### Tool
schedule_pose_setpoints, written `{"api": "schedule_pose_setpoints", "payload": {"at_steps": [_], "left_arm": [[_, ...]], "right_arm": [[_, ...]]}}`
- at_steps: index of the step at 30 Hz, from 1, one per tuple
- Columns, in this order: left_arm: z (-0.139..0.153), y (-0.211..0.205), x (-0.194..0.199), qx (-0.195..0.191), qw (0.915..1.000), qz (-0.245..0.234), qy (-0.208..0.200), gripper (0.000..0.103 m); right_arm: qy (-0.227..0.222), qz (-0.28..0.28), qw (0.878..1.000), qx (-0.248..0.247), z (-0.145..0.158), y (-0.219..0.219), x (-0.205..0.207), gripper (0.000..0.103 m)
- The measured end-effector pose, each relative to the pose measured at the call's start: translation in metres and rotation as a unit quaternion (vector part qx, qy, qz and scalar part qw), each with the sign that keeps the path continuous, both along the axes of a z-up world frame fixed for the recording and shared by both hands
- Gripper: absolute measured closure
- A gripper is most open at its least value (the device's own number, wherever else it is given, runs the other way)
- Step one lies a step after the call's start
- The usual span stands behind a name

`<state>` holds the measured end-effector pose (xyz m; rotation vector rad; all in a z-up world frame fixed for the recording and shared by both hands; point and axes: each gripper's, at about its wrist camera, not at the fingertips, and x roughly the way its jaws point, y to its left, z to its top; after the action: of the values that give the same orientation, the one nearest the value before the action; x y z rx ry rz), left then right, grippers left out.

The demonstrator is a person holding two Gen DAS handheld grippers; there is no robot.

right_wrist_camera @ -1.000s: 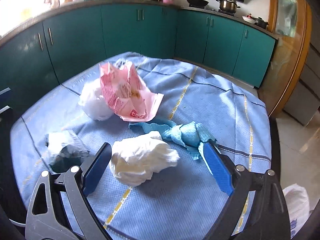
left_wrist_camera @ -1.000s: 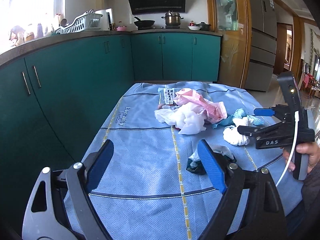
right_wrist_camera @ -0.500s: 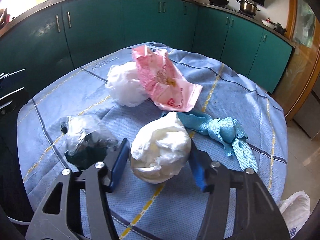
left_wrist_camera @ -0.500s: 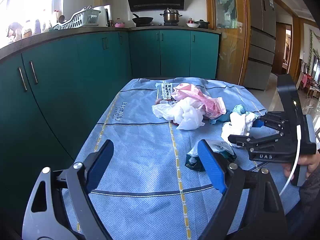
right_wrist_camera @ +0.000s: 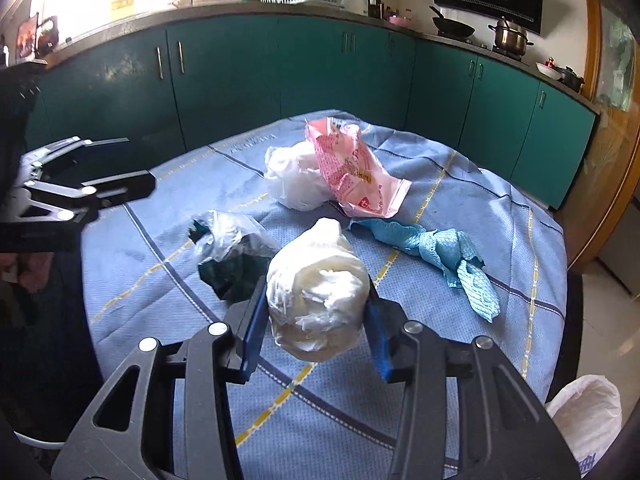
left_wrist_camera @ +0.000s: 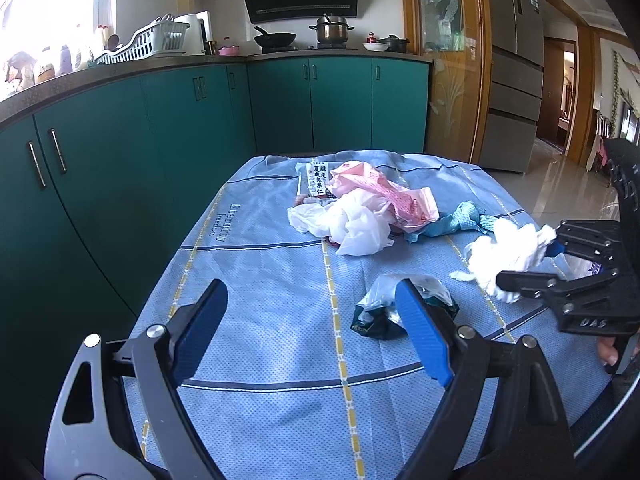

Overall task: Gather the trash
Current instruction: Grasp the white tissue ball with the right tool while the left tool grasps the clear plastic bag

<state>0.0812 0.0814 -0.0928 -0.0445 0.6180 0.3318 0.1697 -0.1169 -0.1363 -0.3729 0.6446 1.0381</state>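
A white packet label (left_wrist_camera: 317, 178) at the far end of the blue cloth (left_wrist_camera: 260, 280) reads "LYFEN" above Chinese characters too small to make out reliably. The right gripper (left_wrist_camera: 520, 268) body carries raised letters "DAS". Woven lettering on the cloth is illegible.

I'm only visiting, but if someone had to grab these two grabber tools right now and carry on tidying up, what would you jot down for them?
Right gripper: jaws have just been closing and now pinch the white paper wad.
Left gripper: open, holding nothing.
On the blue tablecloth remain: the clear bag with dark scraps, blue net cloth, pink bag, white plastic bag and a printed packet.
A white sack sits beside the table, probably for trash.
Done: one wad gripped. Left: everything else.
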Motion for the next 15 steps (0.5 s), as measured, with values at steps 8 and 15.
{"api": "schedule_pose_setpoints", "payload": {"at_steps": [8, 15], "left_arm": [[-0.002, -0.004, 0.001, 0.002, 1.0, -0.006, 0.005, 0.017], [-0.005, -0.003, 0.003, 0.0, 0.9999, -0.006, 0.01, 0.017]], "right_arm": [[0.004, -0.013, 1.0, 0.017, 0.006, -0.013, -0.001, 0.057], [-0.001, -0.039, 0.999, -0.007, -0.006, -0.008, 0.008, 0.056]]}}
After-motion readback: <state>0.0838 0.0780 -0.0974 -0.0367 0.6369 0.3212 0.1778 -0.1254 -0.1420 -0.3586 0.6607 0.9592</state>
